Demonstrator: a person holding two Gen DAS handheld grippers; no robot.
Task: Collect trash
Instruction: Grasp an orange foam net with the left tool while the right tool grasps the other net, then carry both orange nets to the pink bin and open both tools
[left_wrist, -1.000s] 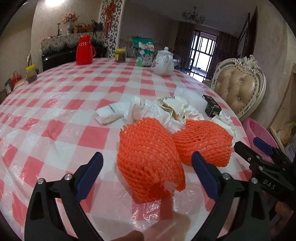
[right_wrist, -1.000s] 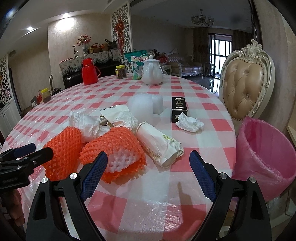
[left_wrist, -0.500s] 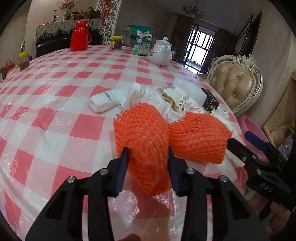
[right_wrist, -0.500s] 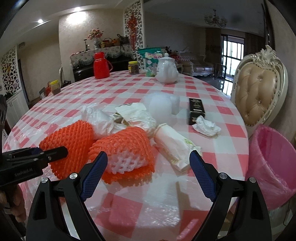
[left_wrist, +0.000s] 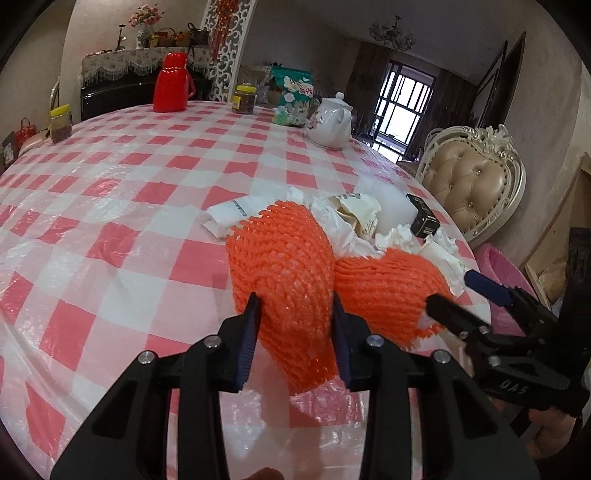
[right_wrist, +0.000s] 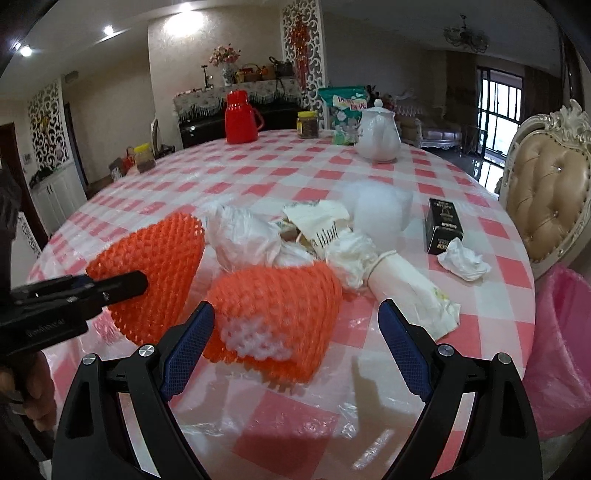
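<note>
My left gripper (left_wrist: 293, 332) is shut on an orange foam net sleeve (left_wrist: 280, 266), which is lifted and tilted; it also shows in the right wrist view (right_wrist: 155, 269). A second orange foam net (right_wrist: 273, 306) with white foam inside lies on the checked table, right in front of my open right gripper (right_wrist: 295, 339). Behind lie white plastic bags (right_wrist: 247, 236), crumpled paper (right_wrist: 321, 221), a rolled white wrapper (right_wrist: 410, 291), a tissue (right_wrist: 463, 260) and a small black box (right_wrist: 443, 225). The pink-lined trash bin (right_wrist: 565, 339) stands at the table's right edge.
Far on the table stand a red thermos (right_wrist: 240, 118), a white teapot (right_wrist: 378, 136), jars (right_wrist: 308, 123) and a green packet (right_wrist: 343, 110). A padded cream chair (right_wrist: 550, 184) stands right, beside the bin. The right gripper also shows in the left wrist view (left_wrist: 480, 306).
My left gripper closed on the left orange net and lifted it off the table. My right gripper moved forward toward the second orange net and stays open.
</note>
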